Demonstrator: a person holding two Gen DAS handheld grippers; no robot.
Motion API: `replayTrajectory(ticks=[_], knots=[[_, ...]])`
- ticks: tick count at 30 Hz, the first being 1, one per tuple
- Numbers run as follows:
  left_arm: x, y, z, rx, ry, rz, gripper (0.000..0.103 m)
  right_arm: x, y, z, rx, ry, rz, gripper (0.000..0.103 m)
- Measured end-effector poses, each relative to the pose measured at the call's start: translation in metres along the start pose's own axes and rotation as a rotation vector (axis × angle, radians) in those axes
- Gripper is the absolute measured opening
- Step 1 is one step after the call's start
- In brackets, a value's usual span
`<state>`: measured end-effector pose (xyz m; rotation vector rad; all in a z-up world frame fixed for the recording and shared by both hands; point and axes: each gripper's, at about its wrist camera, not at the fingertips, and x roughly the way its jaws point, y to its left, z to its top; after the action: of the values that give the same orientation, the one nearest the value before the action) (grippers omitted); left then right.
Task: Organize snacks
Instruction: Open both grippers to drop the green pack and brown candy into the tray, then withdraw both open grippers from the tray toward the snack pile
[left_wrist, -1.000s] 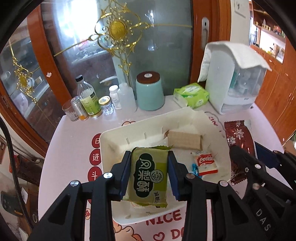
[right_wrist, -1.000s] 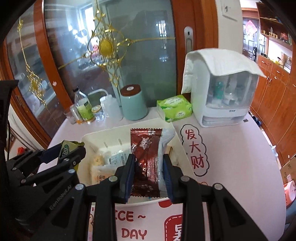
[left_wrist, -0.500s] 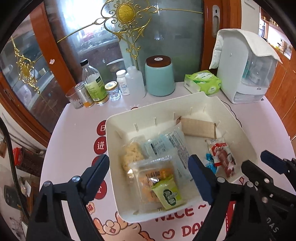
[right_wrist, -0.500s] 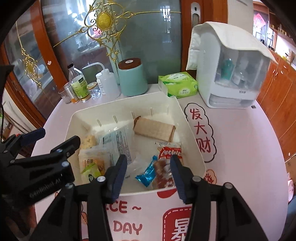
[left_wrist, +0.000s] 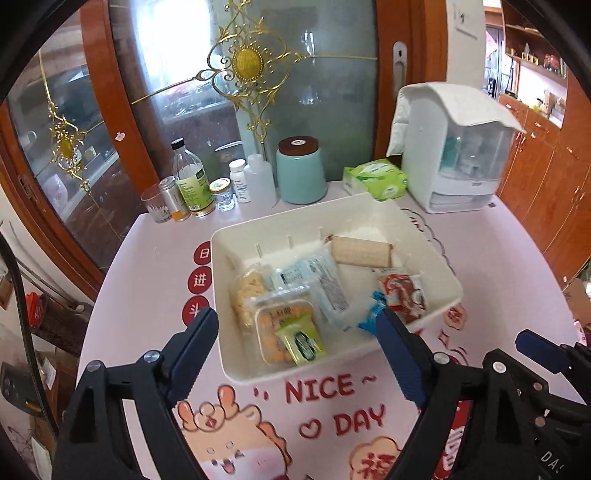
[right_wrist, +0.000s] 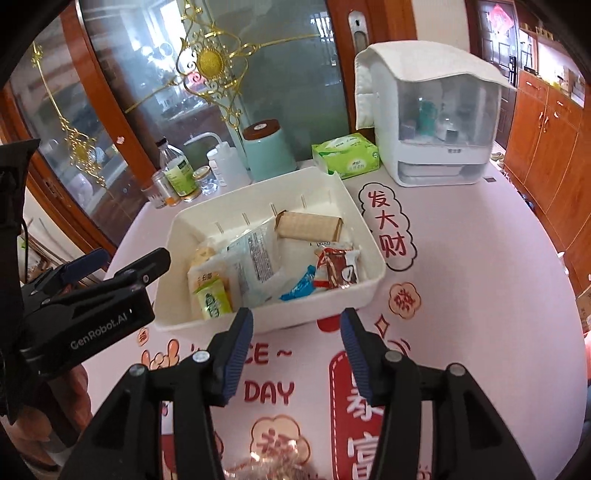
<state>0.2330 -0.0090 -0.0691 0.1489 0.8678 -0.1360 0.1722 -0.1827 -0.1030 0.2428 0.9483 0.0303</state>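
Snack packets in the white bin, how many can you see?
7: tan wafer at the back, red cookie pack, blue wrapper, clear packet, pale puffed bar, orange-filled pack, green pastry. More may hide underneath.

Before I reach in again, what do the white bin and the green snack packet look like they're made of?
The white rectangular bin looks like moulded plastic, matte to lightly glossy: smooth walls, rounded corners, thin slots in its back wall. The small green snack packet looks like shiny plastic film, going by its glare and crimped end, though foil lining can't be ruled out.

Bare tablecloth (right_wrist: 461, 295) lies right of the white bin (right_wrist: 364, 221); bottles (left_wrist: 190, 184) and a teal canister (left_wrist: 301, 171) crowd behind it.
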Motion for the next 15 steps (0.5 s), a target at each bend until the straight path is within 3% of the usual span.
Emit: replayTrajectory(ticks=[15], knots=[[-0.064, -0.020, -0.062, -0.029, 0.000, -0.072, 0.086, -0.073, -0.036, -0.068, 0.052, -0.056, 0.014, 0.051]])
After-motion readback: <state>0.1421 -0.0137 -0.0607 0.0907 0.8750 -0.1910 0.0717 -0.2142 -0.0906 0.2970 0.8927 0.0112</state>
